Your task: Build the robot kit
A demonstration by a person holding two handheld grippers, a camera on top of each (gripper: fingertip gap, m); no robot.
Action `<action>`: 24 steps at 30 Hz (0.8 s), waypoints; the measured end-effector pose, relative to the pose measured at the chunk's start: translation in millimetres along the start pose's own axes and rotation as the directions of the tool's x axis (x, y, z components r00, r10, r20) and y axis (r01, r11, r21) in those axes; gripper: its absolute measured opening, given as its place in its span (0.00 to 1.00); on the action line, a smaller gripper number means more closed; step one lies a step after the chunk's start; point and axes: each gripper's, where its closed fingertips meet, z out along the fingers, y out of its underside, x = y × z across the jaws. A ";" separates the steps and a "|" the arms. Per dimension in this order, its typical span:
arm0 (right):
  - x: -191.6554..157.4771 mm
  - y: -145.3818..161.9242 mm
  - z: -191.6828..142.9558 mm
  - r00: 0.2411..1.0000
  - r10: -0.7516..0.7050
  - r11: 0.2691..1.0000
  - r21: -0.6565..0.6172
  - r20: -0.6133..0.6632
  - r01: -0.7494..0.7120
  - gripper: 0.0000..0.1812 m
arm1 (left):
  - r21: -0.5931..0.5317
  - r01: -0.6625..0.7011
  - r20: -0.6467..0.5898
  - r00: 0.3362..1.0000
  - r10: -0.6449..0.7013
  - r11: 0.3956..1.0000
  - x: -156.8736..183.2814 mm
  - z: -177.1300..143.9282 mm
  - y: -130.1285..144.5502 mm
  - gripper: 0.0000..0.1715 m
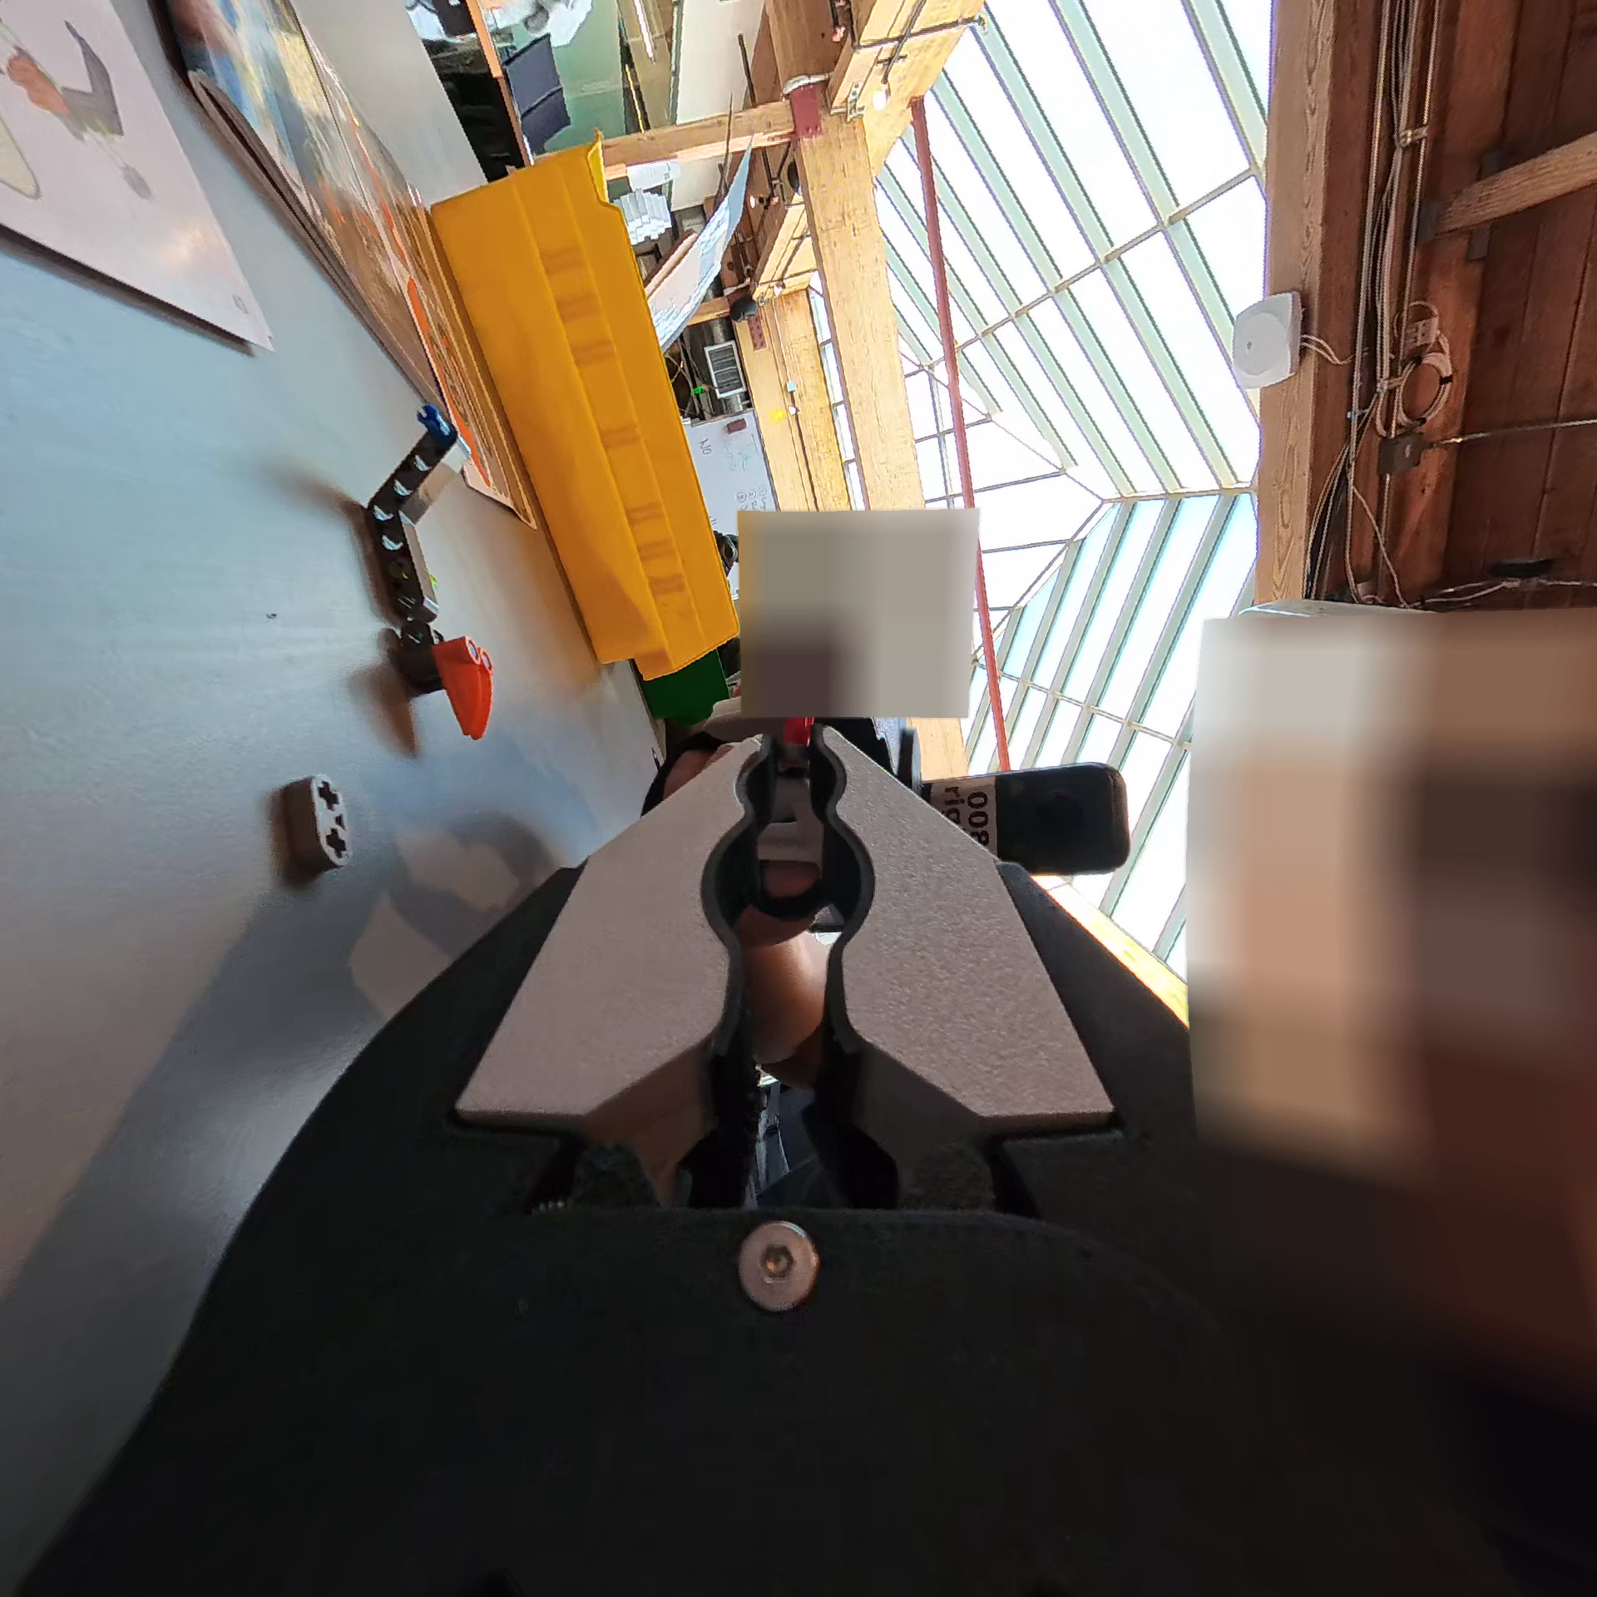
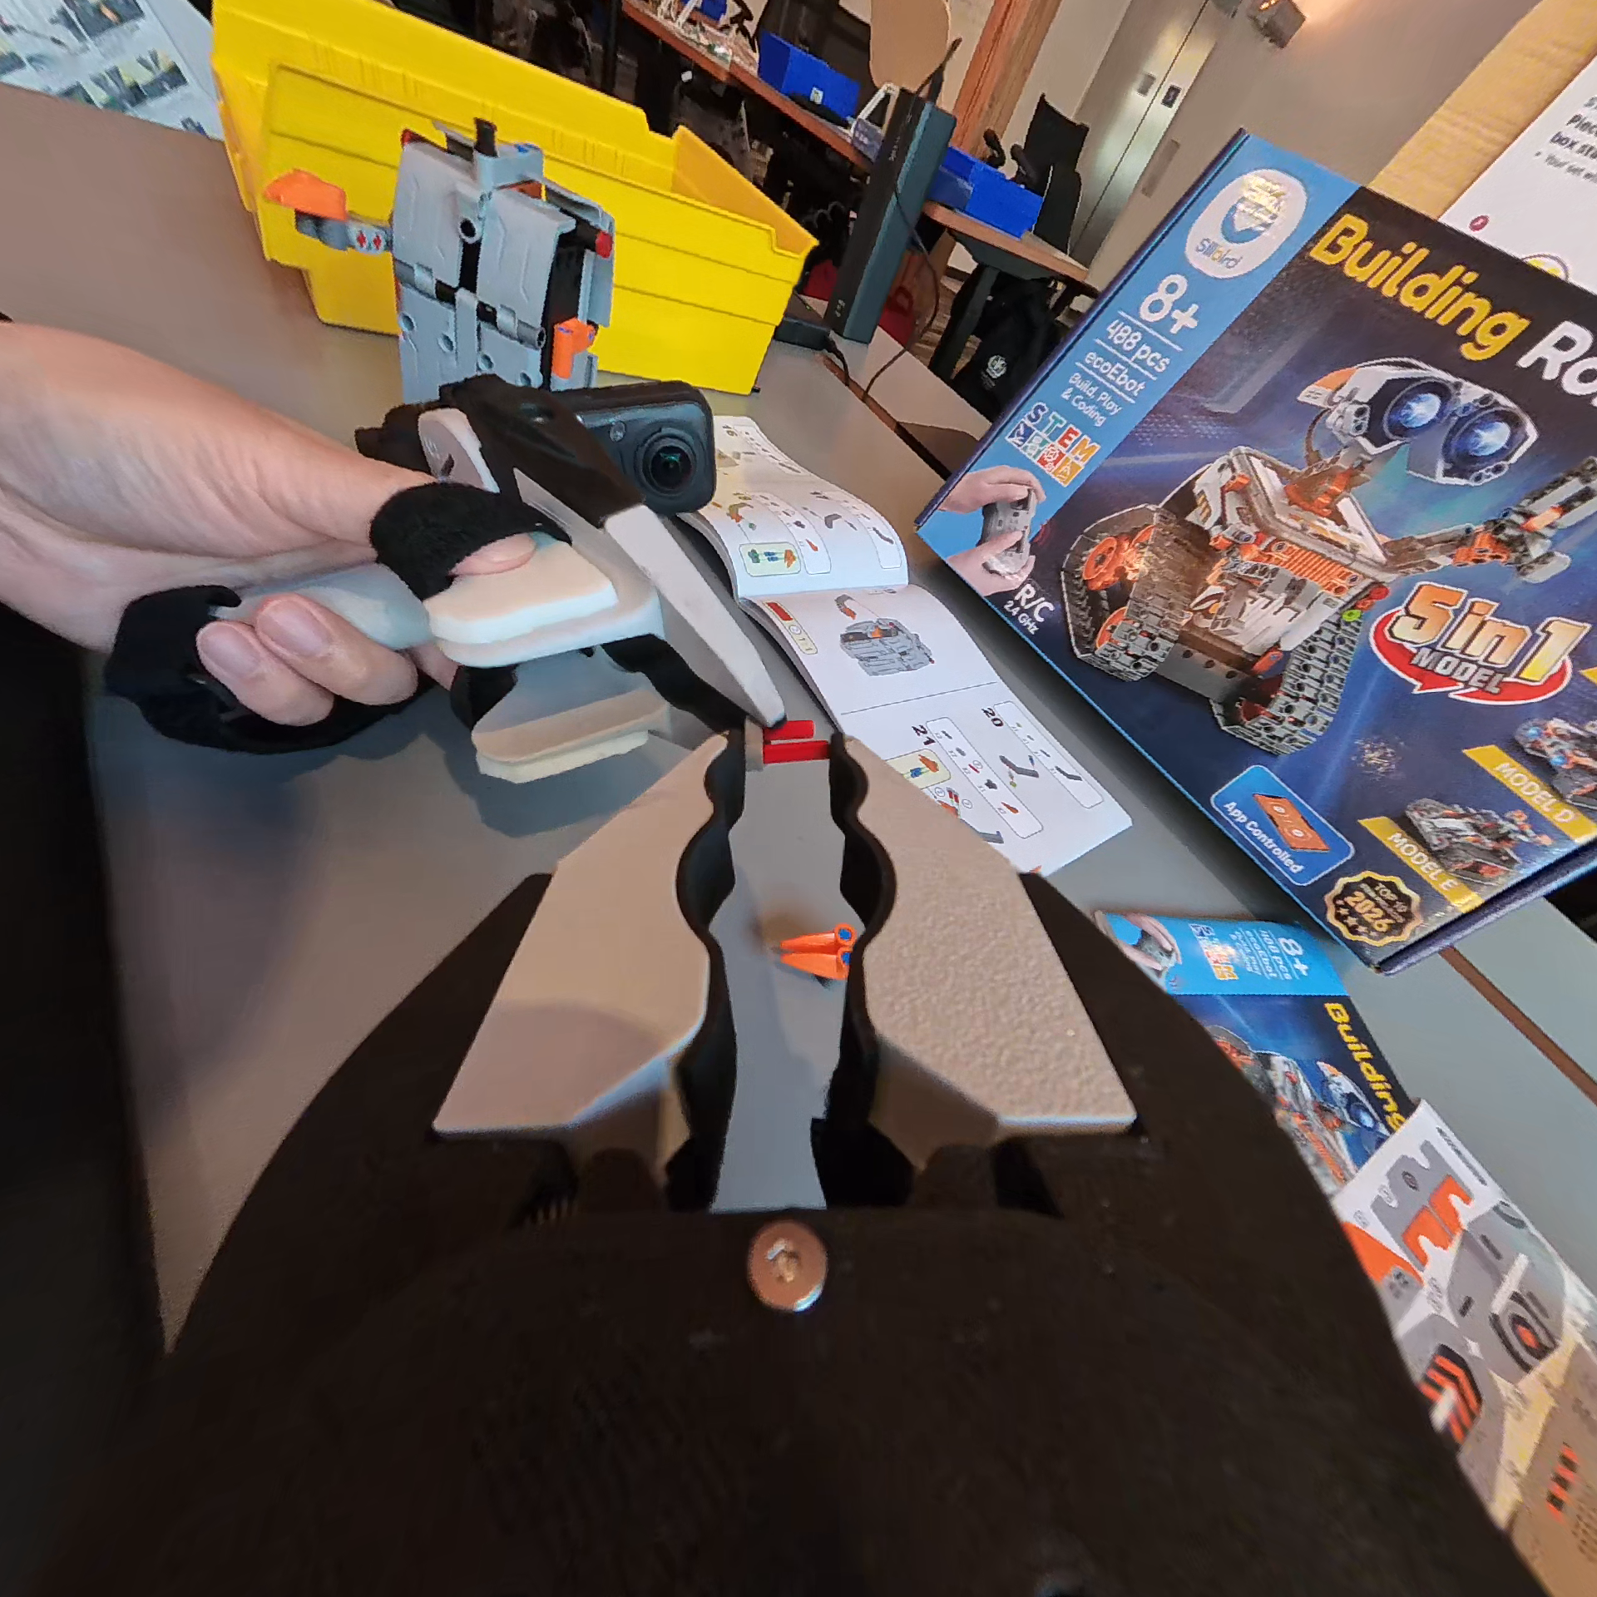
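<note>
both hand-held grippers met at a small red plastic brick piece [image 2: 795, 741]: right hand-held gripper [image 2: 788, 745] clamped it, left hand-held gripper [image 1: 788, 750] closed by it. a small orange cone-shaped piece [image 2: 817, 951] lay unused on the grey surface [image 2: 259, 864].

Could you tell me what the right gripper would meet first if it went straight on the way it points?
Probably the left gripper: its tips sit right ahead of the right gripper, at the small red piece held there. Depth is unclear; they may already touch.

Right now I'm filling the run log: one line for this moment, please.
left gripper: shut on small red plastic pin | right gripper: shut on same pin | orange wedge piece: on grey table
</note>
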 end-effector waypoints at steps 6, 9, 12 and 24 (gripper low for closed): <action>-1.8 0.8 -0.1 1.000 -0.015 1.000 -0.011 0.004 0.015 0.10 | -0.003 -0.007 0.013 1.000 0.007 1.000 -0.8 -0.7 1.4 0.03; -2.4 1.1 -0.6 1.000 0.008 1.000 -0.008 0.020 -0.008 0.10 | -0.011 -0.026 0.027 0.999 0.026 1.000 -0.9 -0.5 2.4 0.03; -3.5 1.6 -0.8 0.999 0.014 1.000 -0.011 0.029 -0.014 0.10 | -0.015 -0.030 0.031 0.999 0.030 0.999 -0.9 -0.5 3.3 0.03; -3.1 -3.5 -3.2 1.000 -0.018 1.000 -0.003 -0.003 0.018 0.10 | -0.009 -0.040 0.016 0.999 0.040 0.999 4.0 0.1 3.9 0.03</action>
